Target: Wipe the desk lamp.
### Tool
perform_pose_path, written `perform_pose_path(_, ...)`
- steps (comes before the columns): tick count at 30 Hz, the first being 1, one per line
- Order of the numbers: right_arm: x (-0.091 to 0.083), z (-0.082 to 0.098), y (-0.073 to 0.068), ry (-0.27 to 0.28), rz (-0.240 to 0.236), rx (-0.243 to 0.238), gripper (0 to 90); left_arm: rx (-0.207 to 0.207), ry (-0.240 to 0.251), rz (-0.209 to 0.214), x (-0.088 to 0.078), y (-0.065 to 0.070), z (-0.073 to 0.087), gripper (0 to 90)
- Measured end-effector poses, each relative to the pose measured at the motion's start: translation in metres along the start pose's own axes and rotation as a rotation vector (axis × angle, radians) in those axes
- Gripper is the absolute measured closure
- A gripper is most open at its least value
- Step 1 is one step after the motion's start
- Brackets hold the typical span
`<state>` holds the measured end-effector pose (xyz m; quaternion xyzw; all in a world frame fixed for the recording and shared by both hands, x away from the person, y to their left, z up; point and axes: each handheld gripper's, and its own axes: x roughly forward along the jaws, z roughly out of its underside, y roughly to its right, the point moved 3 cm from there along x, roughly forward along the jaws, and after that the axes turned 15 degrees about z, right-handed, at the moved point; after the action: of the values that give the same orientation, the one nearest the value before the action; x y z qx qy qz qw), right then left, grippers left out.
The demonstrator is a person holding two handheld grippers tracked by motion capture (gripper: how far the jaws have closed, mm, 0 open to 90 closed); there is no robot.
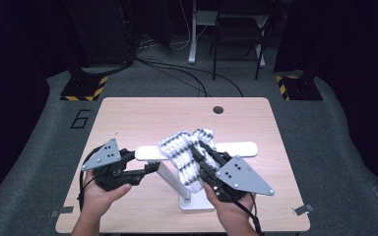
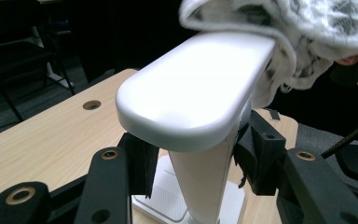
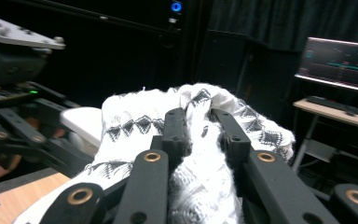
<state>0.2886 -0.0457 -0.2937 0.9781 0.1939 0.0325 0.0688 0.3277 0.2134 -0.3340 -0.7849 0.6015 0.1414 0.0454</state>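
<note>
A white T-shaped stand [image 1: 150, 153] rises from a flat base [image 1: 197, 202] at the table's front middle. A white cloth with a black zigzag pattern [image 1: 182, 152] hangs over its crossbar. My left gripper [image 1: 152, 167] comes in from the left. In the left gripper view its jaws [image 2: 193, 161] stand on either side of the slanted post [image 2: 203, 177], just under the crossbar [image 2: 191, 93]. My right gripper [image 1: 199, 147] reaches in from the front right, shut on a bunched fold of the cloth [image 3: 135, 121] on top of the bar. That fold fills the gap between the right gripper [image 3: 200, 116] fingers.
The light wooden table [image 1: 128, 118] has a round cable hole [image 1: 218, 109] at the back. Beyond it on the dark floor are cables, chair and desk legs, and two yellow-and-black striped blocks [image 1: 84, 88]. A lit monitor [image 3: 340, 63] stands off to the right.
</note>
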Motion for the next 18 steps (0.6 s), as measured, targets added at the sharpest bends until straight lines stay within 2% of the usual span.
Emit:
perform_pose_path(1,-0.002,0.0,0.005,-0.001,0.009,-0.002,76.2,-0.009,0.004,0.003,0.0,0.001,0.0,53.2)
perform_pose_path(8,-0.02,0.006,0.045,0.012,0.095,0.025,76.2,-0.001,0.005,0.002,0.001,0.001,0.0,53.1)
perform_pose_path(14,-0.035,0.007,0.07,0.01,0.164,0.028,76.2,-0.006,0.007,0.002,0.001,0.001,0.0,53.1)
perform_pose_path(18,-0.04,0.008,0.082,0.008,0.192,0.05,76.2,-0.002,0.004,0.002,0.001,0.001,0.0,53.2)
